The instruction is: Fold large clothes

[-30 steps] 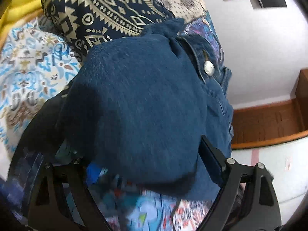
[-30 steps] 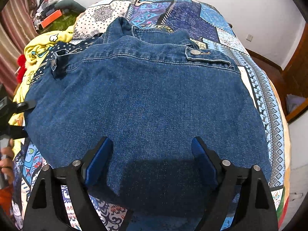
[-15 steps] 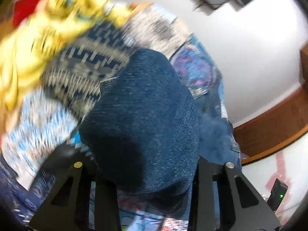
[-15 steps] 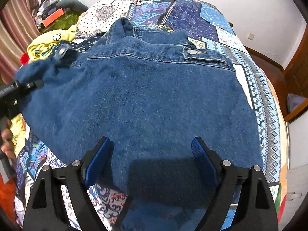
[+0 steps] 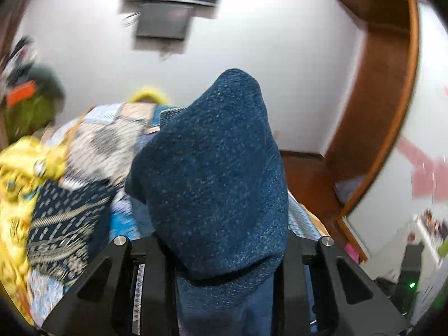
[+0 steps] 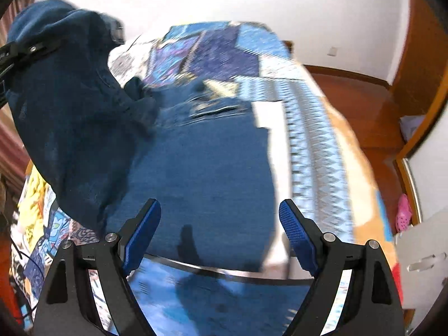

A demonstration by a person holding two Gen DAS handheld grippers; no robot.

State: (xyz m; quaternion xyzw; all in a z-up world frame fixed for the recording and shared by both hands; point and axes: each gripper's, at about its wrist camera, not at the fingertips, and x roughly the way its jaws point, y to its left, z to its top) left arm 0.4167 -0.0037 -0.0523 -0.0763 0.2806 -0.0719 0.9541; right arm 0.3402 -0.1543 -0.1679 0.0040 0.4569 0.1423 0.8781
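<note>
A blue denim jacket (image 6: pixel 201 173) lies on the patterned bedspread (image 6: pixel 310 128). My left gripper (image 5: pixel 224 252) is shut on the jacket's left side (image 5: pixel 218 173) and holds it lifted high, so a bunch of denim fills the middle of the left wrist view. In the right wrist view the left gripper (image 6: pixel 19 53) shows at the upper left with the raised denim (image 6: pixel 72 117) hanging from it. My right gripper (image 6: pixel 221 240) is open and empty above the jacket's near hem.
Yellow clothing (image 5: pixel 19 173) and a dark patterned cloth (image 5: pixel 64 224) lie at the bed's left. A wooden door frame (image 5: pixel 389 112) and wood floor (image 6: pixel 361 103) are at the right. A wall screen (image 5: pixel 168 8) hangs ahead.
My left gripper closed on the jacket's left side and raised it well off the bed, tilting upward. My right gripper drew back a little and stayed open.
</note>
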